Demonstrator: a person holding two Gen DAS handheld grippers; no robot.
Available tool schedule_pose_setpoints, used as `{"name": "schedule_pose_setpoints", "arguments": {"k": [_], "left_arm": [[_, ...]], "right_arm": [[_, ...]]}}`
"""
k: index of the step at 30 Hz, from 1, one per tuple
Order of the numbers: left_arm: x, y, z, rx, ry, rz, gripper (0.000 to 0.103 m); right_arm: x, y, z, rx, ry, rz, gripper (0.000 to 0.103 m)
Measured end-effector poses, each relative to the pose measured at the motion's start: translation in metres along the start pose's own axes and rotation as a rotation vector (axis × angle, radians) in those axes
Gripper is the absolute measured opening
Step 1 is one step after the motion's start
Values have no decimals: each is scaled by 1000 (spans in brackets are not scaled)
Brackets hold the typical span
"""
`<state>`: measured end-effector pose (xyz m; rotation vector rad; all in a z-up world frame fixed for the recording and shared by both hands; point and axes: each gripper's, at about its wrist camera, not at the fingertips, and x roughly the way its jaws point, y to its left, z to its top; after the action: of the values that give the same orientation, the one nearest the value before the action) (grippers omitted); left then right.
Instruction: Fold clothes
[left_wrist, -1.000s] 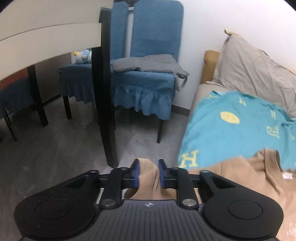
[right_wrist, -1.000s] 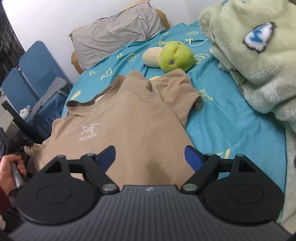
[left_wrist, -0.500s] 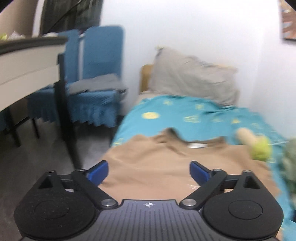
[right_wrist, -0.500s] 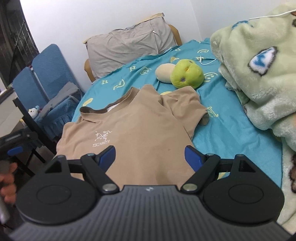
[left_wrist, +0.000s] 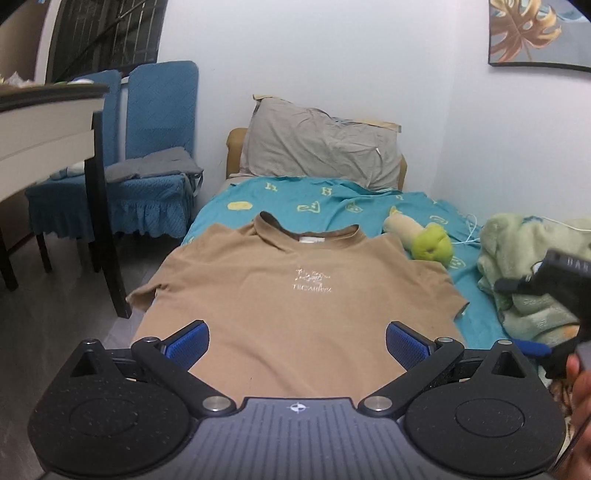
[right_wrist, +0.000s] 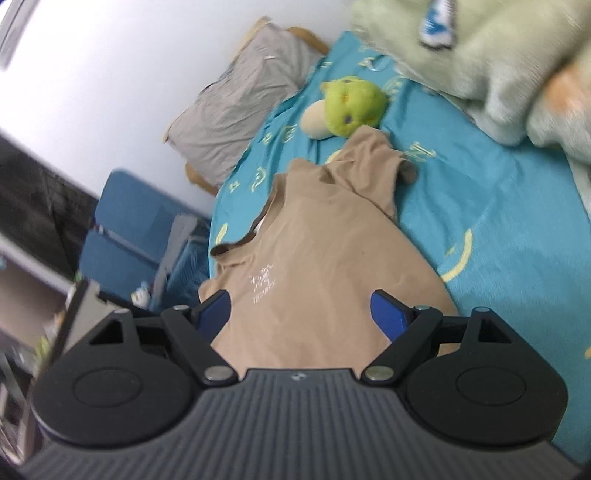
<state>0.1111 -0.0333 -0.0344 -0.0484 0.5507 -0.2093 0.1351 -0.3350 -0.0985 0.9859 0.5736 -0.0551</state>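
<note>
Sleeve released; tan shirt (left_wrist: 295, 295) flat on bed (left_wrist: 332, 206).

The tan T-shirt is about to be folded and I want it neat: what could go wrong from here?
The tan T-shirt has one sleeve hanging off the bed edge, so a fold may drag it crooked. The other sleeve is already bunched and could crease. The green plush toy lies close to that shoulder and might catch.

The tan T-shirt (left_wrist: 295, 306) bears pale chest print below its collar, seemingly "TECAN…", too blurred to read fully; the sheet (left_wrist: 325, 201) around it shows yellow letters, including "H".
</note>
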Motion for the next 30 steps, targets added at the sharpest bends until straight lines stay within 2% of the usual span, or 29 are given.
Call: {"name": "schedule_pose_setpoints", "arguments": {"k": [5,10,14,17,20,22,27,28,29,30], "left_arm": [[22,19,-17,-42,22,-16,103],[45,31,-23,-77,49,-23,103],[63,37,-23,-119,55,-35,103],[80,38,-26,-120,74,-47,103],[94,39,-30,-128,98,-69,103],[103,39,-33,-136,115,-87,103],[117,39,-38,-155,130,-125,103],[119,39,-39,-156,134,-127,103],[121,38,-40,-156,138,-129,103],[123,38,-41,-156,141,-129,103]], "right_arm": [[32,-18,29,126,-74,-74,85],[85,-71,55,382,-141,-70,85],[131,-83,71,328,-92,-40,85],[155,-88,79,285,-128,-23,84],[172,-96,89,246,-172,-12,78],[181,-98,96,214,-205,-7,79],[210,-93,115,110,-180,82,78],[216,-91,117,100,-172,90,75],[220,-87,118,89,-166,85,65],[225,-84,119,79,-159,80,46]]}}
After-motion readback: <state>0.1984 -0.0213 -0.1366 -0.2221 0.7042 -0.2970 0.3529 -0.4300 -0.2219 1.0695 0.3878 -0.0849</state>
